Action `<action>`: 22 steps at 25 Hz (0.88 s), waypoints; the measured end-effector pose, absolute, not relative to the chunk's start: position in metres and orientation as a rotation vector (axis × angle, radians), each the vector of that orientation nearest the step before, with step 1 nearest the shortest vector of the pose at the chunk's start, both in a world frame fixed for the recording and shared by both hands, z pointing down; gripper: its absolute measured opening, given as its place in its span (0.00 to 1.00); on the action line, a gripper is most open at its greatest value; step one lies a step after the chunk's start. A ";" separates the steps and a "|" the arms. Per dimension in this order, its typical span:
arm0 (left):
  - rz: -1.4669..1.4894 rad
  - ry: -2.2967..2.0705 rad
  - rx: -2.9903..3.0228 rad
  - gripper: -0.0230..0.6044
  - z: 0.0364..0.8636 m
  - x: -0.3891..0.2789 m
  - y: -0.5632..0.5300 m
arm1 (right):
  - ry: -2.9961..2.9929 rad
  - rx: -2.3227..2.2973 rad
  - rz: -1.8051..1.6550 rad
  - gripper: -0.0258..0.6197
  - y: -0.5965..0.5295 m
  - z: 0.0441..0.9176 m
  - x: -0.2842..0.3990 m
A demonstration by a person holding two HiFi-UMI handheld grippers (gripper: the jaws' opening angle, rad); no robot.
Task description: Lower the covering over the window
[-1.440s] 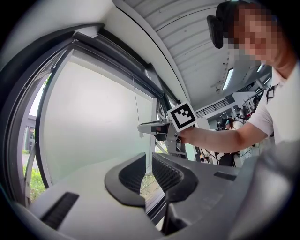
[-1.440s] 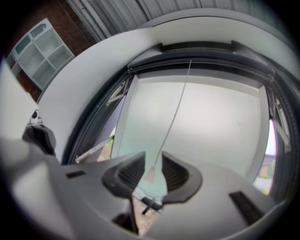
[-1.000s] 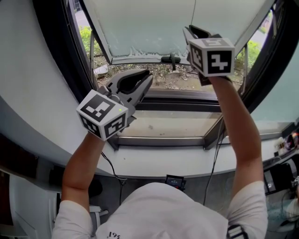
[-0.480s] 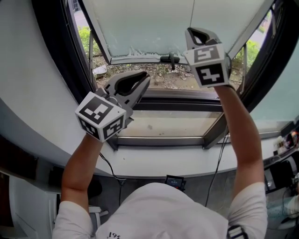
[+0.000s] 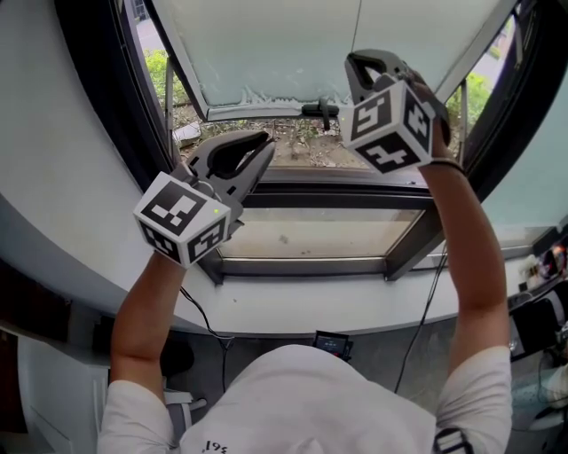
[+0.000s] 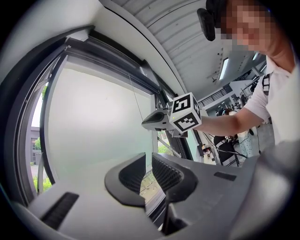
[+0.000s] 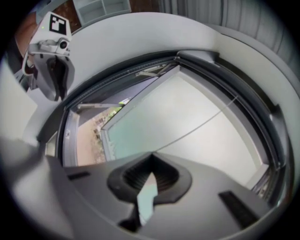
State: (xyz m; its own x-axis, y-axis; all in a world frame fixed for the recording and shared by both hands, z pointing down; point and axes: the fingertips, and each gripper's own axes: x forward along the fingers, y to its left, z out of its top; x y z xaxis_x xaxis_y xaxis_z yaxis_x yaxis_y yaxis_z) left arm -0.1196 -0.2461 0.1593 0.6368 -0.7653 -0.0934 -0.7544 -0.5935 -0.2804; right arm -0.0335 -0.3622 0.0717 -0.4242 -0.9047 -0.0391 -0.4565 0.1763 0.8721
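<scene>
A pale translucent roller blind (image 5: 275, 44) covers the upper part of the window, and its bottom bar (image 5: 257, 111) hangs above the sill. A thin pull cord (image 5: 358, 22) runs down in front of the blind to my right gripper (image 5: 362, 60), which is shut on it. In the right gripper view the cord (image 7: 197, 125) leads from the closed jaw tips (image 7: 151, 157) up across the blind. My left gripper (image 5: 257, 146) hovers lower left near the window frame, shut with nothing in it. In the left gripper view its jaws (image 6: 148, 161) point at the blind, with the right gripper (image 6: 145, 123) above.
A dark tilted window sash (image 5: 311, 266) lies over the white sill (image 5: 311, 310). A black handle (image 5: 321, 111) sits by the blind's bottom bar. A curved white wall (image 5: 62, 177) rises at the left. Cables hang below the sill, and small items (image 5: 541, 266) lie at the right.
My right gripper has turned and shifted slightly left and up at the cord, its cube now showing two faces. The left gripper drifted a little to the left.
</scene>
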 end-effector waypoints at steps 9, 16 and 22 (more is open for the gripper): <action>-0.098 1.213 -2.509 0.10 0.155 -0.118 -0.246 | -1.773 1.196 -1.226 0.07 -0.361 0.099 -0.027; -0.128 1.224 -2.466 0.10 0.153 -0.118 -0.251 | -1.651 1.159 -1.266 0.07 -0.361 0.132 -0.021; -0.129 1.239 -2.439 0.10 0.150 -0.118 -0.256 | -1.603 1.076 -1.229 0.07 -0.360 0.169 -0.017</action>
State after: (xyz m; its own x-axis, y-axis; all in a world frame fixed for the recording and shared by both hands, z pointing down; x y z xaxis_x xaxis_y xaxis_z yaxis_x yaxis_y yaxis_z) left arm -0.1184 -0.2558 0.1499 0.6029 -0.7920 -0.0964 -0.7549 -0.5272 -0.3900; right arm -0.0171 -0.3602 0.1693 -0.2911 -0.9504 0.1091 -0.1417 0.1556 0.9776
